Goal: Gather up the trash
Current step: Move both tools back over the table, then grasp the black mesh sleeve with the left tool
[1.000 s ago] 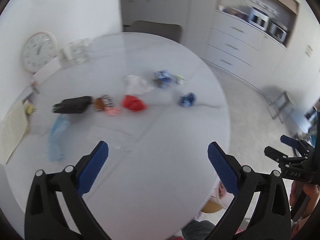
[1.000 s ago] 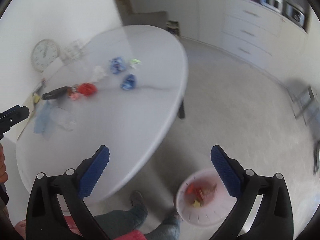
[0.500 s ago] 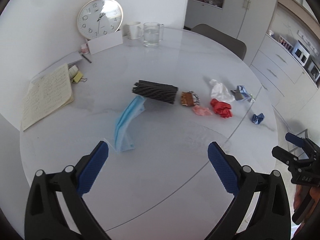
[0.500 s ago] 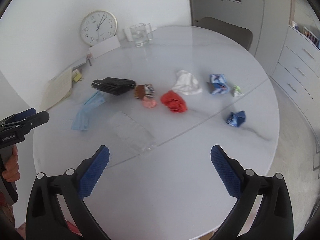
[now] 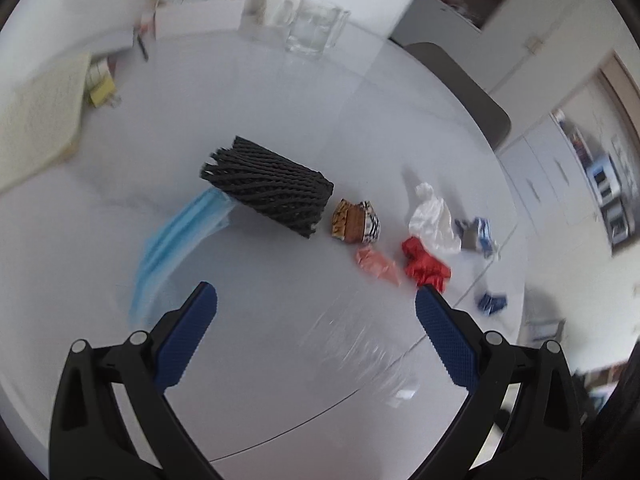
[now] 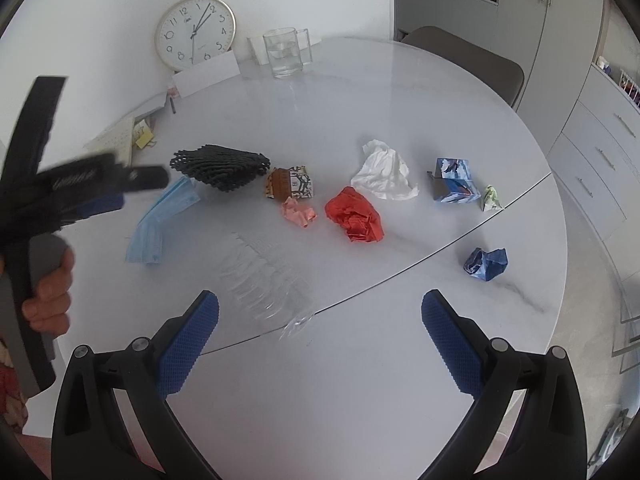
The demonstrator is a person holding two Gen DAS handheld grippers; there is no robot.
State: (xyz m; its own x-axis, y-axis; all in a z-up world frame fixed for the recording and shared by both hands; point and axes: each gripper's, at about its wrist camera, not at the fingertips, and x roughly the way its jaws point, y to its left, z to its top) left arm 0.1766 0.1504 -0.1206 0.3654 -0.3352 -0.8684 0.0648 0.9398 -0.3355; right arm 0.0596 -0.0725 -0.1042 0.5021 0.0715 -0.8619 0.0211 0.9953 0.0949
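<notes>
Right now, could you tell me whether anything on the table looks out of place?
Yes: crumpled litter lies mid-table, including red paper, a white tissue and a blue face mask tucked under black foam netting.

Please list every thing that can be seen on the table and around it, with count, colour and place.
table: 1, white, round, under everything
clock: 1, white face, back left, against wall
glass mug: 1, clear, back
notebook: 1, cream, left edge
foam net: 1, black, partly over the mask
face mask: 1, light blue, left
clear plastic: 1, transparent, front centre
patterned wrapper: 1, brown and white, right of net
pink wad: 1, centre
red wad: 1, centre
tissue: 1, white
blue box: 1, right
blue wad: 1, front right
chair: 1, grey, behind table
left tool: open
right tool: open
</notes>
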